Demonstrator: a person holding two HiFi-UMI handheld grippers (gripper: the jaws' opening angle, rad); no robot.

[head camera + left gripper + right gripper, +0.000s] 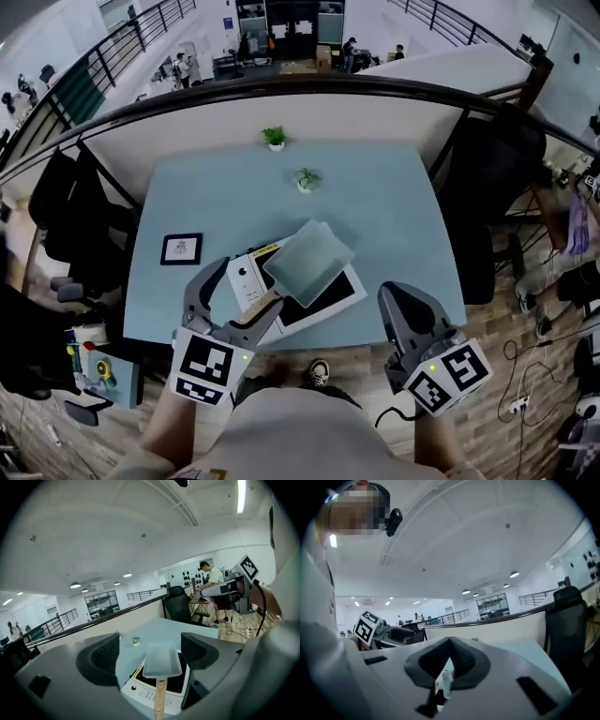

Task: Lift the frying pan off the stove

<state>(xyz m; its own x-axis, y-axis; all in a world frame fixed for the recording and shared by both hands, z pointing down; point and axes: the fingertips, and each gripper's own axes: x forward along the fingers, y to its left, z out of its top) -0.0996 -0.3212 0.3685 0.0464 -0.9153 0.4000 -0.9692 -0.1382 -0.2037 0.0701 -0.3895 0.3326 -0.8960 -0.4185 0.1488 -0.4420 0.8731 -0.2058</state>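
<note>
Open-plan office, pale blue table (394,216) against a railing. Left gripper (236,296), at 7 o'clock: jaws spread wide, straddling the wooden handle (266,306) without pinching it. The grey-green rectangular frying pan (309,261) sits over the white induction stove with black glass top (246,279), handle pointing to 7. I judge it stiff, light but nose-heavy. Smooth wood may twist, so I'd clamp close to the pan body. Right gripper (398,302), at 5 o'clock: pads pressed together, empty.
</note>
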